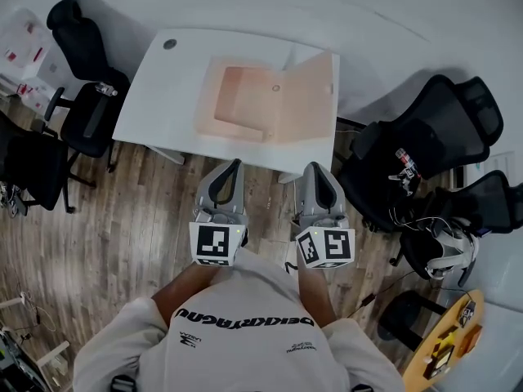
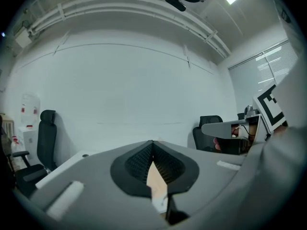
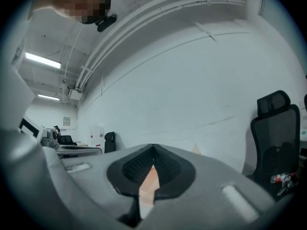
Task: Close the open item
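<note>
A tan box [image 1: 245,103] lies open on the white table [image 1: 155,96], its lid [image 1: 308,96] folded out flat to the right. Both grippers hang over the wooden floor, short of the table's near edge and apart from the box. My left gripper [image 1: 234,167] is shut with nothing in it, and so is my right gripper [image 1: 314,170]. In the left gripper view the jaws [image 2: 152,143] meet at their tips, and a sliver of the tan box [image 2: 156,178] shows through the slit below. The right gripper view shows the jaws [image 3: 152,148] together in the same way.
Black office chairs stand left of the table [image 1: 88,109] and right of it [image 1: 433,137]. A headset lies on another chair [image 1: 445,251]. A round yellow table [image 1: 449,345] with small items is at the bottom right. The white table has a cable hole [image 1: 169,44] at its far left.
</note>
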A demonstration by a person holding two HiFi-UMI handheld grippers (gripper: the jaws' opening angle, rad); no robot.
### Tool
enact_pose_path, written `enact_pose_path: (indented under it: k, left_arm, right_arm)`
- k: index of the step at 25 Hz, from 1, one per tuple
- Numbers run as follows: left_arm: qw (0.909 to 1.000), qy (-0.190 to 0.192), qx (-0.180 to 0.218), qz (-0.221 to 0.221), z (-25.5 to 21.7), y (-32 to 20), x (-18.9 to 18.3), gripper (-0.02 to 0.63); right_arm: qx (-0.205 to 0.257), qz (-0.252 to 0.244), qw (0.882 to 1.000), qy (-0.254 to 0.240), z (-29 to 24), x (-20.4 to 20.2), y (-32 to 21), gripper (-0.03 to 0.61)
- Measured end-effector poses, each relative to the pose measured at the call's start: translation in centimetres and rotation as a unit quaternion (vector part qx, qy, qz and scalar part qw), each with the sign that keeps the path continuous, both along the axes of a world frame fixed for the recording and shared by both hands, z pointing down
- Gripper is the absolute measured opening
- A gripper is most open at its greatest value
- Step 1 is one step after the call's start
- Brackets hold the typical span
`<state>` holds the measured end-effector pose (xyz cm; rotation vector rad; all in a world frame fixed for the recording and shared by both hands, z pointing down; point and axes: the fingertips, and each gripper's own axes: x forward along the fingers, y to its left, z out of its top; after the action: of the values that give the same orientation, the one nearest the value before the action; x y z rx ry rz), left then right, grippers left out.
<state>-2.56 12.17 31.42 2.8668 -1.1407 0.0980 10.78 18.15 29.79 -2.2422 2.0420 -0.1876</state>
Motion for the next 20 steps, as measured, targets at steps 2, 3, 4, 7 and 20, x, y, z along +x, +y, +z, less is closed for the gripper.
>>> enact_pose_path:
  k: [2,3,4,7,20]
  left_arm:
    - [1.0,0.001,-0.002,0.002,0.0,-1.5,0.4,0.0]
    - [1.0,0.002,-0.003,0.003,0.0,-2.2,0.6,0.0]
    - [1.0,0.003,-0.005,0.004,0.0,-2.9,0.8,0.0]
    - [0.9999,0.006,-0.011,0.005,0.2,-5.1,1.3,0.0]
    - [0.9996,-0.006,-0.026,0.01,1.5,-10.0,2.8,0.0]
  right_arm:
    - [-0.003,0.003,1.0,0.0,0.0,0.3,-1.4,-0.002]
    - [-0.005,0.005,1.0,0.001,-0.1,0.5,-2.1,0.0]
    - [-0.008,0.007,1.0,0.003,-0.1,0.8,-2.8,-0.002]
    - [-0.013,0.016,1.0,0.002,0.2,1.9,-4.6,-0.002]
    - [-0.037,0.059,0.998,0.003,1.5,5.2,-8.6,0.0]
